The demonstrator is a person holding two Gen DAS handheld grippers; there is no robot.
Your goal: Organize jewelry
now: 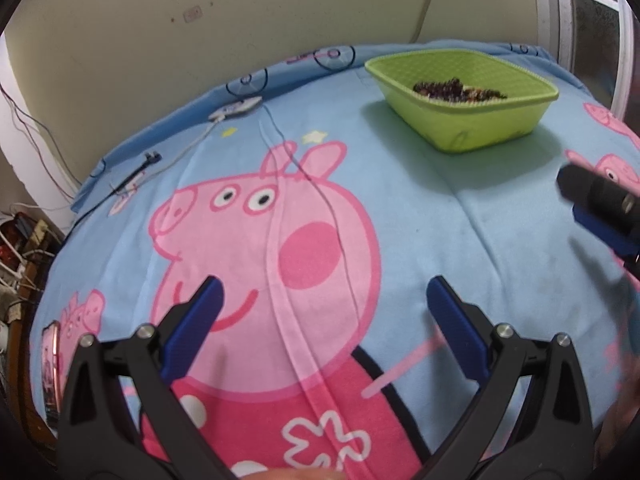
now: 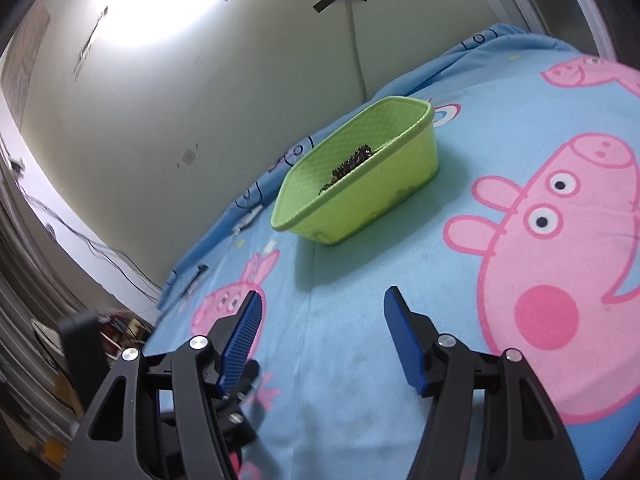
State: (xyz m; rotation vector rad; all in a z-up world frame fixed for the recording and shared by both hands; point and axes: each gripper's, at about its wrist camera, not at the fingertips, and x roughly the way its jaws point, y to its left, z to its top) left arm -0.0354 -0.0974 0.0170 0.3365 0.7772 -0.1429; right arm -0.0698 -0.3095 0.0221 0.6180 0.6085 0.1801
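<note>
A lime green plastic tub [image 1: 472,120] stands on the blue cartoon-pig bedsheet at the far right. Dark beaded jewelry [image 1: 456,90] lies in a heap inside it. The tub also shows in the right wrist view [image 2: 360,200], with the beads [image 2: 352,164] against its near wall. My left gripper [image 1: 324,304] is open and empty, low over the pink pig print, well short of the tub. My right gripper [image 2: 322,312] is open and empty, over bare blue sheet in front of the tub. Part of the right gripper [image 1: 600,204] shows at the right edge of the left wrist view.
A white charger with its cable [image 1: 236,110] and a black cable [image 1: 136,172] lie on the sheet at the far left. A phone with a pink rim [image 1: 52,364] lies at the left edge. A cream wall stands behind the bed. Clutter and wires fill the floor at left.
</note>
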